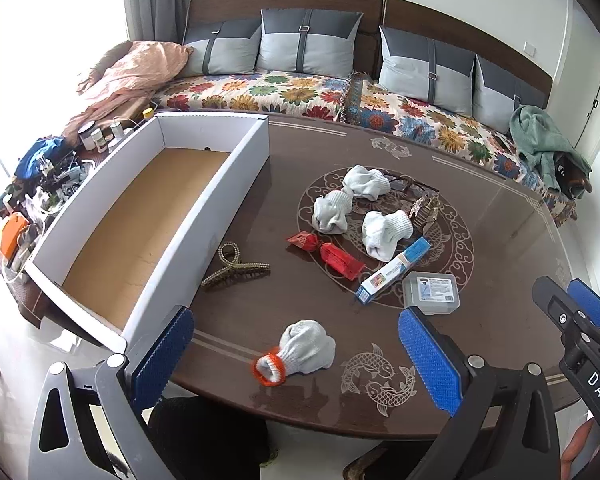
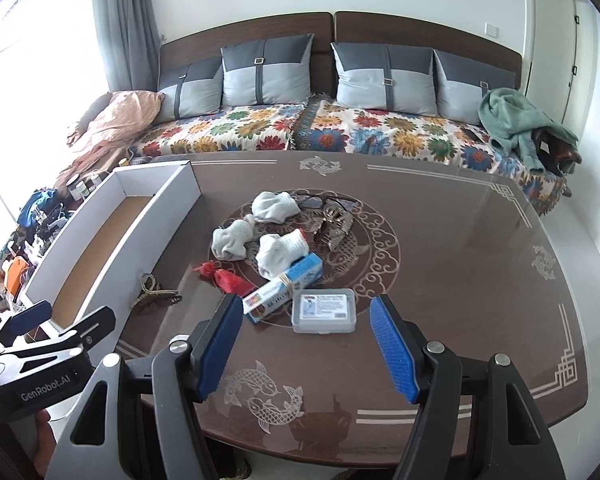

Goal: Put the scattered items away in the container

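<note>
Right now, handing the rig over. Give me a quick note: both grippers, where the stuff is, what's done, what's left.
Left gripper: jaws open, empty, above the glove with the orange cuff near the table's front edge.
Right gripper: jaws open, empty, facing the clear plastic case.
Box: on the table's left side, nothing visible inside.
Still on the table: three rolled white socks, red pouch, blue-and-white carton, gold hair clip, glasses.
Done: nothing. Left: everything.
</note>
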### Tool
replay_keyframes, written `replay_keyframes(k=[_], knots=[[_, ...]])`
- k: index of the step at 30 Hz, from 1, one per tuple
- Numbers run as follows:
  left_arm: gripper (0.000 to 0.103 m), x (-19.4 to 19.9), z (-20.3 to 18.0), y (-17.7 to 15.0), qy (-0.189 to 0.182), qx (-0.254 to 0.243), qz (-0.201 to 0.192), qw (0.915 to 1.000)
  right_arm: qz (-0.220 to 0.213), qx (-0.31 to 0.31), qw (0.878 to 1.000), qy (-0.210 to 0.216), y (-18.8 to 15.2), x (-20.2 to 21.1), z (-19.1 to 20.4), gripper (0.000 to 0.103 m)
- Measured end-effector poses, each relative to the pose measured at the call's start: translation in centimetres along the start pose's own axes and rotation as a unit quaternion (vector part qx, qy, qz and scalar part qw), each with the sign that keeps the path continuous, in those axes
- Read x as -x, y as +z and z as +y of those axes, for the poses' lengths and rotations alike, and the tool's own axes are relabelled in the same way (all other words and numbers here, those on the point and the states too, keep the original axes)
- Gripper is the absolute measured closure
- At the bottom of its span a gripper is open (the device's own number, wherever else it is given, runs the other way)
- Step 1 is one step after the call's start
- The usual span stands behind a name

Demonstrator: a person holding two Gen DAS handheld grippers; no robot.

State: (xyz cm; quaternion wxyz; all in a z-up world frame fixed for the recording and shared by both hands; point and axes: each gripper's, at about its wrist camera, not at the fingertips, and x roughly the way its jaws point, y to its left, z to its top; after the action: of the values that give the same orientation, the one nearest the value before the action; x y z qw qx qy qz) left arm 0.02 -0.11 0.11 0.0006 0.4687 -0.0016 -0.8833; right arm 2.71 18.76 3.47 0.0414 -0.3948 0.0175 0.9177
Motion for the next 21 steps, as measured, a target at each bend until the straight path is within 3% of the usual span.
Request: replay_keyframes(k=[8,21], knots=[[0.0,1.2,1.4,0.6,-0.029,0.011,-0.017,0.9994,0.017,-0.001,1.0,0.017,0.9,-0.4,1.1,0.036],[0.0,6.1,1.9,-2.1,-0.019,0.003,-0.056,0.9983,0.013,0.018,1.0,0.012,-0.8,2.6,1.9,0.036]])
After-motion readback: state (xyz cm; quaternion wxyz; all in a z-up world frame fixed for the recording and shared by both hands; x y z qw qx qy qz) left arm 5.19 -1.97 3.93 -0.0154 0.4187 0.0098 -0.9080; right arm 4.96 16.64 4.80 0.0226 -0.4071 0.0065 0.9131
